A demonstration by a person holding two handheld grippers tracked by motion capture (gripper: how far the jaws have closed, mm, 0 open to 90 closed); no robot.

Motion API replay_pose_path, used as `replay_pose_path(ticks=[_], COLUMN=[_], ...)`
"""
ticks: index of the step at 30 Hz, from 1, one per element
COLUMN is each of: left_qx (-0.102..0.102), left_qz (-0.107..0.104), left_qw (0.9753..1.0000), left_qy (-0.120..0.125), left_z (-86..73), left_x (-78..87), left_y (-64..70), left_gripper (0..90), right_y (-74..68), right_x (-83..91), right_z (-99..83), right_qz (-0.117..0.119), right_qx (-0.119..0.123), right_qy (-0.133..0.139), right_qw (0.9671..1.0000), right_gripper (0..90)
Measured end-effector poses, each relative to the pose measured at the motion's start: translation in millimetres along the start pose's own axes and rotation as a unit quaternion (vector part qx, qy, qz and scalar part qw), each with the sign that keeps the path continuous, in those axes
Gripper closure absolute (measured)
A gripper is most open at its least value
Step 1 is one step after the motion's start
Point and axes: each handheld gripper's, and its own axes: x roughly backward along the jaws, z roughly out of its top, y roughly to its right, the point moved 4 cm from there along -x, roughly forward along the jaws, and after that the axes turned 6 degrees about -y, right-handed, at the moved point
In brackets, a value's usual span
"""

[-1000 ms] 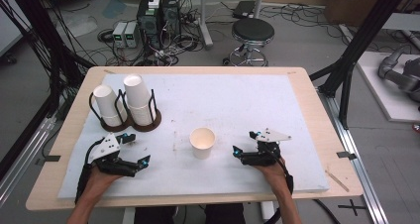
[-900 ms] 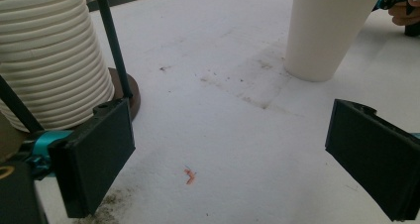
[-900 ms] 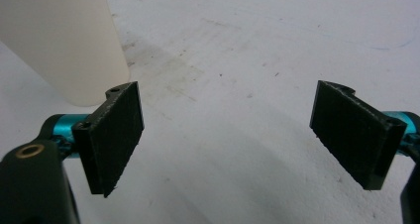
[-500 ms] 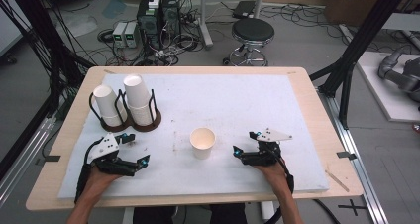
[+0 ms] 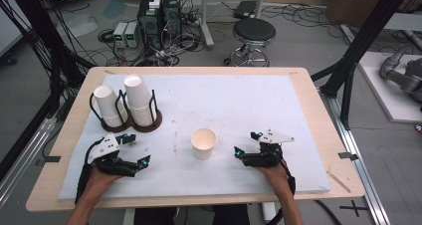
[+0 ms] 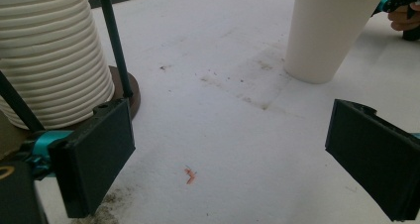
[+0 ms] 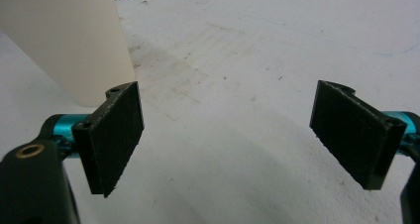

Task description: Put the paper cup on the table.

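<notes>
Both the left gripper (image 5: 138, 149) and the right gripper (image 5: 247, 143) rest wide open and empty, a paper cup (image 5: 203, 143) standing between them.

Two hand-held grippers, black-bodied with teal fittings at the jaw mounts: left gripper (image 5: 133, 149) and right gripper (image 5: 248, 143), each topped by a pale grey three-cornered plate and trailing a black cable back along the forearm. Seen up close in the left gripper view (image 6: 233, 159) and the right gripper view (image 7: 225, 135): flat, rectangular black jaw pads with a matte, slightly grainy face, a small screw hole near the top corner of each, teal cylindrical fittings behind them, and a brass-coloured ring set in the black housing at lower left. Bare forearms, no sleeves in sight.
</notes>
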Motion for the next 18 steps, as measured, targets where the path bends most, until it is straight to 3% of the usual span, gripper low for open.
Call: replay_pose_path(ticks=[18], left_qx=[-0.006], left_qz=[0.002], left_qw=[1.0000], left_qy=[0.000], left_z=[0.0], left_x=[0.1], left_y=[1.1], left_gripper=[4.9], right_y=[-0.1], right_x=[0.2], right_z=[-0.1], right_qz=[-0.001], right_qx=[0.000], right_qy=[0.001], right_qw=[1.0000], right_gripper=[14.0])
